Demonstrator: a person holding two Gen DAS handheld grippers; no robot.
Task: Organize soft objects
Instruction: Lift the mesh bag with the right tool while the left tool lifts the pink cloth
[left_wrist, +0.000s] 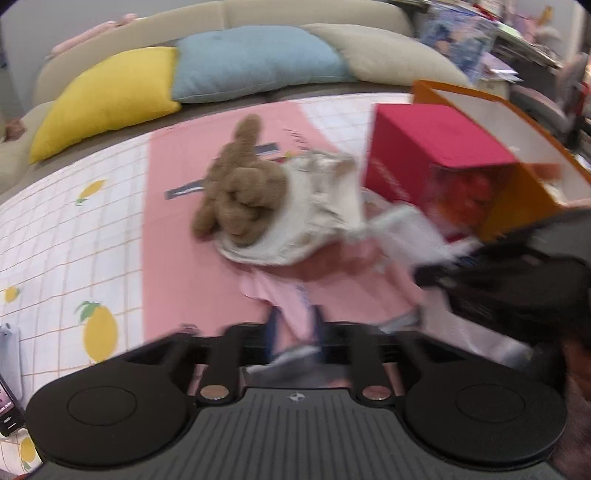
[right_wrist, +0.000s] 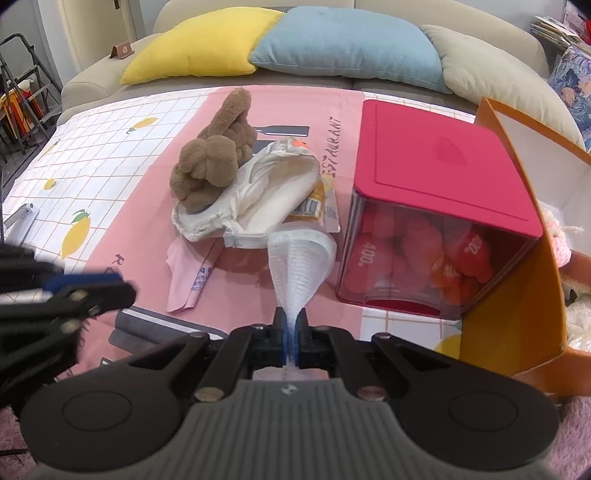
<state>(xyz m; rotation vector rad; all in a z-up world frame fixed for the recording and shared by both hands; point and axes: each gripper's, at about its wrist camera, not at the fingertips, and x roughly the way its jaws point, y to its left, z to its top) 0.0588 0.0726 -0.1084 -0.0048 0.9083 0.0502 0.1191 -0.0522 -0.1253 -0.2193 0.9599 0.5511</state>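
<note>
Right gripper (right_wrist: 291, 332): jaws pressed together on the narrow end of a white mesh sleeve (right_wrist: 301, 258), which fans out ahead of the fingers and rests on the pink cloth (right_wrist: 147, 240). The pinch is plain in the right wrist view.

Left gripper (left_wrist: 291, 332): jaws spread, nothing pressed between the pads. A pink paper (left_wrist: 288, 306) lies on the cloth beyond and between the fingers; whether the fingers touch it cannot be told, as that view is blurred. In the right wrist view this gripper (right_wrist: 85, 291) shows at far left, near the paper's (right_wrist: 188, 273) edge.

Ahead of both grippers, the pile – a brown plush (right_wrist: 214, 162) sits on the mouth of a cream pouch (right_wrist: 258, 195), with the plush's long part pointing away. A yellow packet (right_wrist: 317, 206) with a barcode lies under the pouch's right side, just beyond the sleeve's wide end.

To the right of the right gripper stands a clear box (right_wrist: 436, 221) with a red lid, holding red and orange soft pieces. Beside it, further right, an orange carton (right_wrist: 517, 288) stands open.

Far ahead, on a sofa – yellow (right_wrist: 199, 44), blue (right_wrist: 343, 48) and beige (right_wrist: 491, 70) cushions in a row.
</note>
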